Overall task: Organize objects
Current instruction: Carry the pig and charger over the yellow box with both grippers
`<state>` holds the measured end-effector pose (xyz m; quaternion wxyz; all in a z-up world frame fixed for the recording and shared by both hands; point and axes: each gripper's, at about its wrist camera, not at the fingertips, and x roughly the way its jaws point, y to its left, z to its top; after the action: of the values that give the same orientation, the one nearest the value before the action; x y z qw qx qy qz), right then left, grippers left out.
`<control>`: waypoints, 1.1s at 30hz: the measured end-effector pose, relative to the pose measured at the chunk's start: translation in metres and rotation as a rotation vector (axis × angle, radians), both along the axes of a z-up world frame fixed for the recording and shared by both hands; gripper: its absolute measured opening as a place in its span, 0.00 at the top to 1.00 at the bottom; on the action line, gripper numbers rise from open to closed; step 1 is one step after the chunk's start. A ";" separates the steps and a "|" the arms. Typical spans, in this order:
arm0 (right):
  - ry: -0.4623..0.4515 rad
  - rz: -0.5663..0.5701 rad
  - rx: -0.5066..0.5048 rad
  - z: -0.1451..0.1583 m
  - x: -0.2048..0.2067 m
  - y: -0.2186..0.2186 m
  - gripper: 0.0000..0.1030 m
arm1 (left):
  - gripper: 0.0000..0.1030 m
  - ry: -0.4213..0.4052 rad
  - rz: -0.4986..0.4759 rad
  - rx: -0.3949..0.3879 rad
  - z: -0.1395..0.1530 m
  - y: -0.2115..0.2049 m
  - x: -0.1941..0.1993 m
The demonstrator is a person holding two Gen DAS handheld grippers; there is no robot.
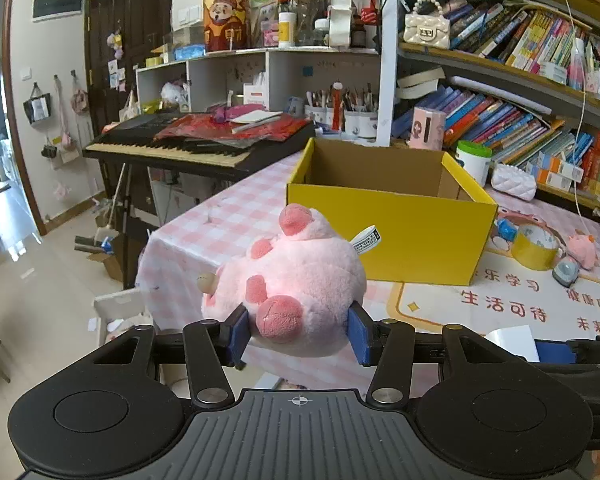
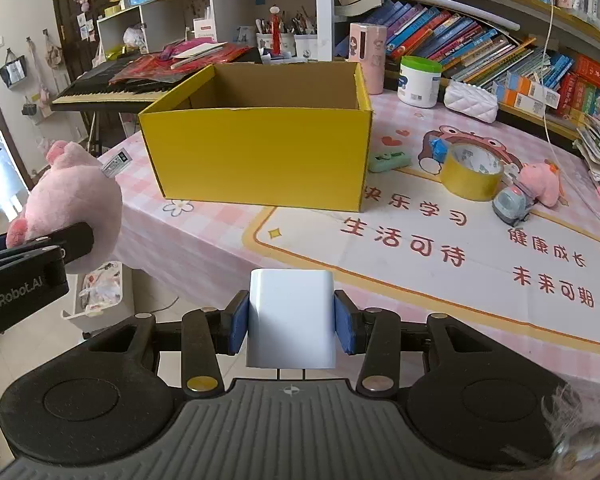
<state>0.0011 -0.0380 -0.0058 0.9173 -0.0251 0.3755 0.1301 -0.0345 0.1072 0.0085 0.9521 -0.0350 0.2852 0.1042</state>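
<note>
Left claw (image 1: 298, 330) has its blue pads squeezed on a fluffy pink plush pig (image 1: 296, 276) held up off the bench edge, right claw (image 2: 291, 326) is clamped on a smooth white rounded block (image 2: 291, 316), and both sit in front of the open yellow cardboard box (image 2: 260, 152) on the pink checkered bench (image 2: 204, 240).

Ahead of the right gripper (image 2: 291, 322), beyond the block (image 2: 291, 316) between its fingers, an open cardboard box (image 2: 260, 152) stands on the table (image 2: 204, 248). To the gripper's right front lie a tape roll (image 2: 471, 171), a toy car (image 2: 511, 202) and a small plush (image 2: 540, 182). Far left, the left gripper (image 1: 298, 334) holds a plush toy (image 2: 70, 204) off the table's edge.
</note>
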 end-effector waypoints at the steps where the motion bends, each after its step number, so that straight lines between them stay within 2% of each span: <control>1: -0.001 0.000 -0.002 0.000 0.001 0.002 0.60 | 0.53 -0.004 -0.001 0.000 0.001 0.002 -0.001; 12: -0.021 0.007 -0.022 0.009 0.013 0.011 0.60 | 0.53 -0.049 -0.026 0.004 0.009 0.004 0.011; 17: -0.081 0.013 -0.016 0.021 0.024 0.011 0.60 | 0.53 -0.093 -0.046 0.017 0.020 0.000 0.028; 27: -0.253 0.015 0.026 0.063 0.094 0.009 0.60 | 0.53 -0.194 -0.104 0.079 0.046 -0.017 0.087; 33: -0.265 0.025 0.011 0.062 0.149 0.008 0.60 | 0.53 -0.188 -0.094 0.099 0.047 -0.024 0.132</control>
<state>0.1496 -0.0296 0.0566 0.9573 -0.0415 0.2500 0.1390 0.0975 0.0835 0.0554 0.9791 0.0160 0.1906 0.0695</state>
